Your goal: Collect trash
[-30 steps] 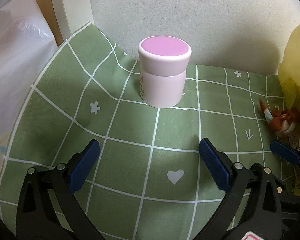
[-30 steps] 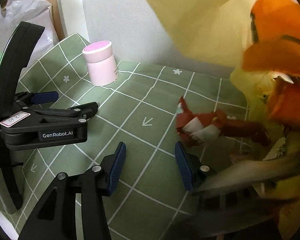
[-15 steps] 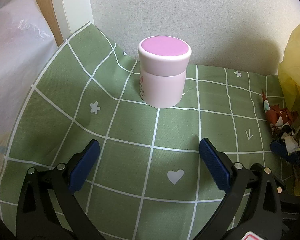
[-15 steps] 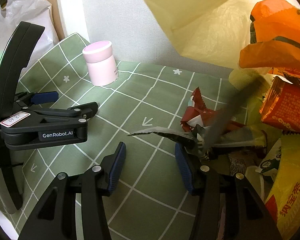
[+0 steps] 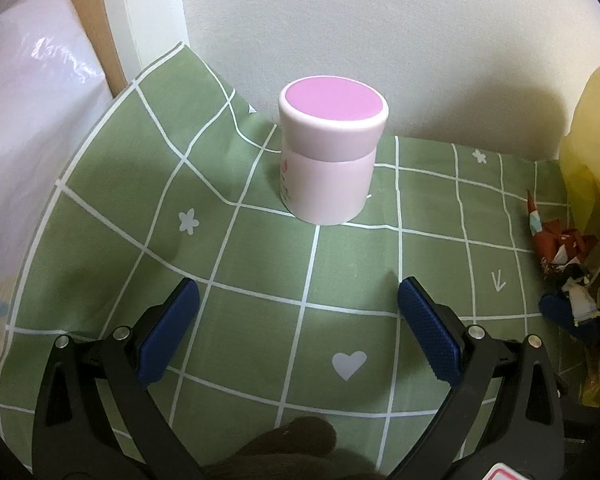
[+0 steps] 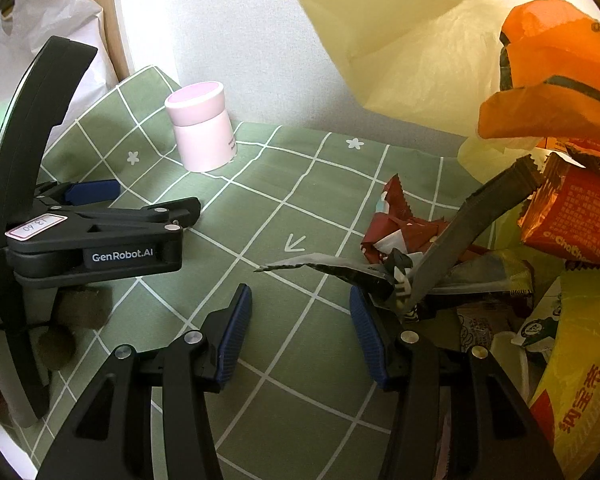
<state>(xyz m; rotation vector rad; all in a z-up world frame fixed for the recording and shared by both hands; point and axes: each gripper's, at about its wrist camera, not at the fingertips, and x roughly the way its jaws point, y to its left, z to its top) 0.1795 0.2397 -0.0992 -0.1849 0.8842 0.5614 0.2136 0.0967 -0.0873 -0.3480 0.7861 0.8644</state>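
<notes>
Crumpled wrappers [image 6: 412, 248] have just spilled beside your gaping, empty right tongs [image 6: 300, 332], probably from the yellow bag [image 6: 400, 40]; left tongs [image 5: 298, 328] gape idle.

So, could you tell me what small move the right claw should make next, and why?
Probably shift the right claw toward the dark wrapper and close on it: the claw is open and empty, and that wrapper's tip lies on the green cloth just ahead.
</notes>
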